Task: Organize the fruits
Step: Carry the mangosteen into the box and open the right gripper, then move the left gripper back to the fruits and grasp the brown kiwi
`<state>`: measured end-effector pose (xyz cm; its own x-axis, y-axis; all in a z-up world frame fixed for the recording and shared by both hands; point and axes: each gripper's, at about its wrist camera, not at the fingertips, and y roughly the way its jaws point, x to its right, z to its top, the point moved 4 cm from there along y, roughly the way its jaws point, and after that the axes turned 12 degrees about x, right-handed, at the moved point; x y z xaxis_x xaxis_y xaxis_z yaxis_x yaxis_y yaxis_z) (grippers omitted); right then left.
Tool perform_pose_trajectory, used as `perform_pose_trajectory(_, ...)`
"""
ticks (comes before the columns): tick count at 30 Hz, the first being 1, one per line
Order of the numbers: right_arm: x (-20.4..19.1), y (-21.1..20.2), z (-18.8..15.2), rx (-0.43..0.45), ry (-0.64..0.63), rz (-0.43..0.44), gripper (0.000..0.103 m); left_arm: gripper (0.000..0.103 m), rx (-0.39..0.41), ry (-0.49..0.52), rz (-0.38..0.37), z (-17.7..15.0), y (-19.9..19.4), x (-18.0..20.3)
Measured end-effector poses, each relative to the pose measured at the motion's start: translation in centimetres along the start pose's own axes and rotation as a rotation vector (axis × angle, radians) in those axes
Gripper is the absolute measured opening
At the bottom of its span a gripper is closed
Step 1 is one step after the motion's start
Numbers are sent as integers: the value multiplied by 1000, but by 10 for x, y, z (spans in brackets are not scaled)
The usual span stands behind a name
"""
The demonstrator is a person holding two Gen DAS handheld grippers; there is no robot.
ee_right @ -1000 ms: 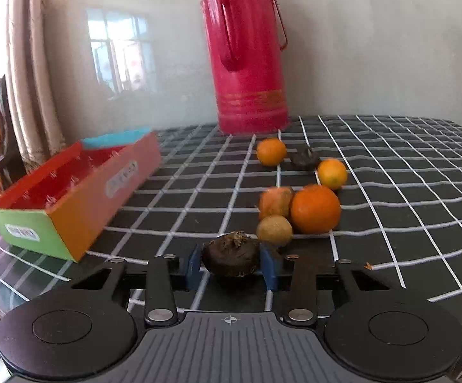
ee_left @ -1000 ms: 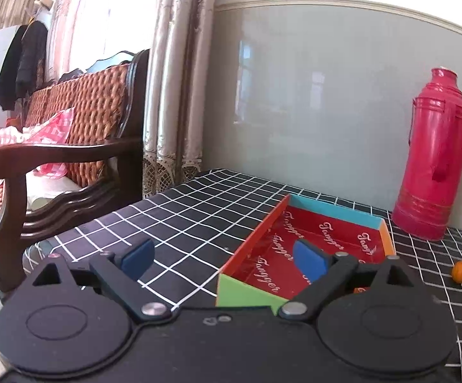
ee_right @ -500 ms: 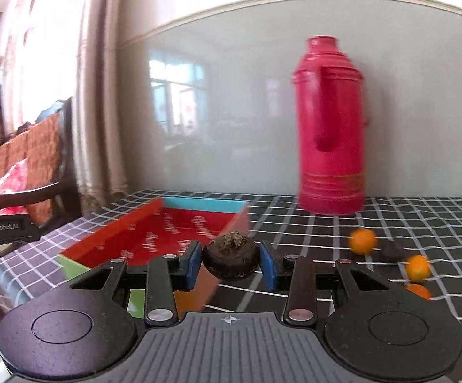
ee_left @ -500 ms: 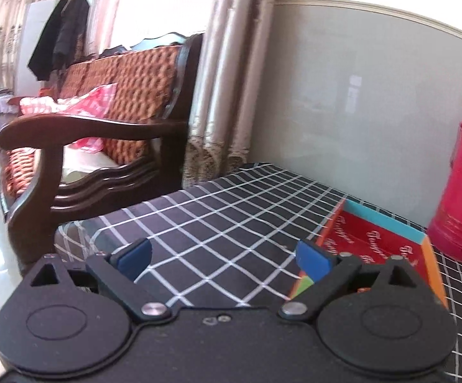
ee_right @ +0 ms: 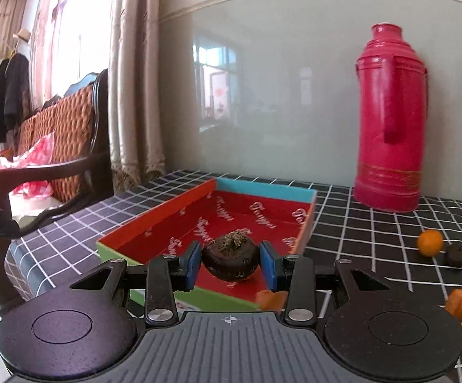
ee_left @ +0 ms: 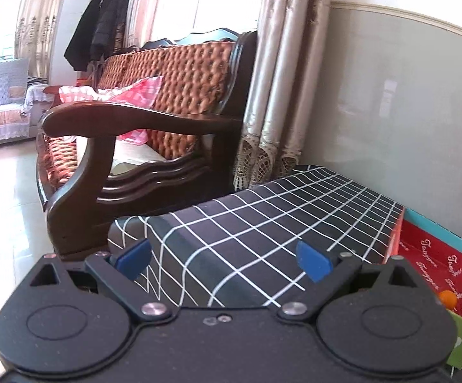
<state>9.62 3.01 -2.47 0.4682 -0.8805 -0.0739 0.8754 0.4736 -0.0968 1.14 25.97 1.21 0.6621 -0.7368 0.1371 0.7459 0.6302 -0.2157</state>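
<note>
Black-and-white checked cloth covers the bench (ee_right: 374, 223), where a red thermos (ee_right: 389, 121) stands behind a red box (ee_right: 154, 223). Right tongs (ee_right: 231, 266) clamp a dark fruit (ee_right: 231, 257) above the box; left tongs (ee_left: 223, 260) gape wide, holding nothing. Oranges (ee_right: 429, 242) lie nearby.

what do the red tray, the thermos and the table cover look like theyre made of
Tray: likely printed cardboard, with thin flat walls, coloured edges and matte script print. Thermos: painted metal or plastic, the blurred view leaving it open, with a soft sheen and a moulded handle. Table cover: woven cloth, black with a white grid, draping and creasing over the corner.
</note>
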Motion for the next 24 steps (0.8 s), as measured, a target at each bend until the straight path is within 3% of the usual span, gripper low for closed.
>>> perform_pose_trajectory(6,-6,7,-3,-14,-20,-8,41,91,-4,1,5,1,0,-5)
perform_pose_trajectory(8,-5,5,-2,0,-9,-17,66,91,-4,-1,3,1,1,-5)
perform_pose_trajectory(9,-3,0,2,36,-1,-34,85,91,-4,-2,0,1,0,-4)
perform_pose_trajectory(10,-1,-6,6,74,-1,-48,89,91,-4,-2,-2,1,1,-3)
perform_pose_trajectory(13,0,-16,14,124,-49,-73,93,91,-2,8,-13,0,0,3)
perform_pose_trajectory(16,2,-18,15,110,-103,-111,101,91,-3,23,-24,-1,-2,10)
perform_pose_trajectory(24,13,-22,16,79,-127,-145,103,91,-1,43,-57,-4,-7,31)
